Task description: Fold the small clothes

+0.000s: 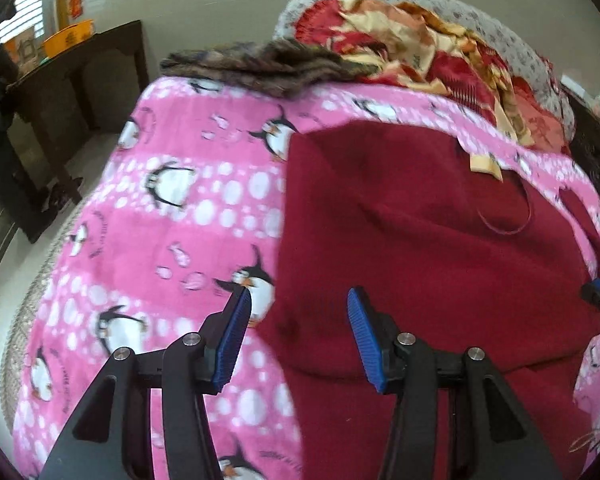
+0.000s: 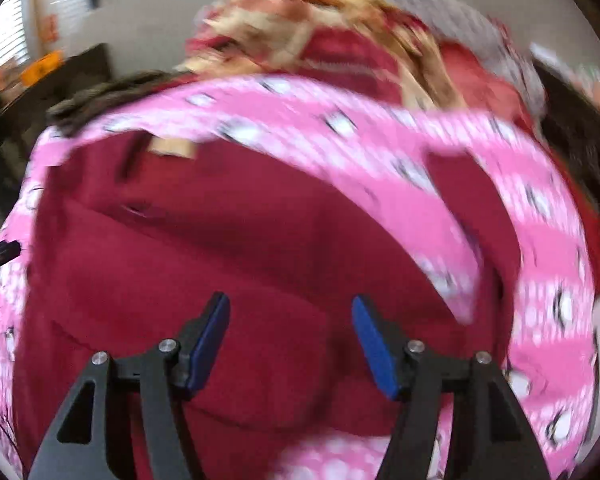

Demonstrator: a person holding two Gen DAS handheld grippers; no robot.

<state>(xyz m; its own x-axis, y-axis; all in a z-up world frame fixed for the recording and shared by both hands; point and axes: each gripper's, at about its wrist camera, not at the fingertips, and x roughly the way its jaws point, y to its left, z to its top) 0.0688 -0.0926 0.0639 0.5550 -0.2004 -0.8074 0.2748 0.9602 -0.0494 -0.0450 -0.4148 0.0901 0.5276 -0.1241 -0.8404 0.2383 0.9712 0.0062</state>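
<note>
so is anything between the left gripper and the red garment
Nothing visible. The left gripper hangs open just above the red garment, which lies on the pink penguin blanket. The gap between its fingers is empty. The floral cloth and brown fuzzy item lie far back.

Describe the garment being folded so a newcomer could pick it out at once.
Start from the pink penguin blanket that covers the bed. On its right half lies the dark red garment, a plain fleecy piece spread flat with a neck opening near its far end. Unlike the red and gold patterned fabric heaped behind it, it has one solid colour and no print.
</note>
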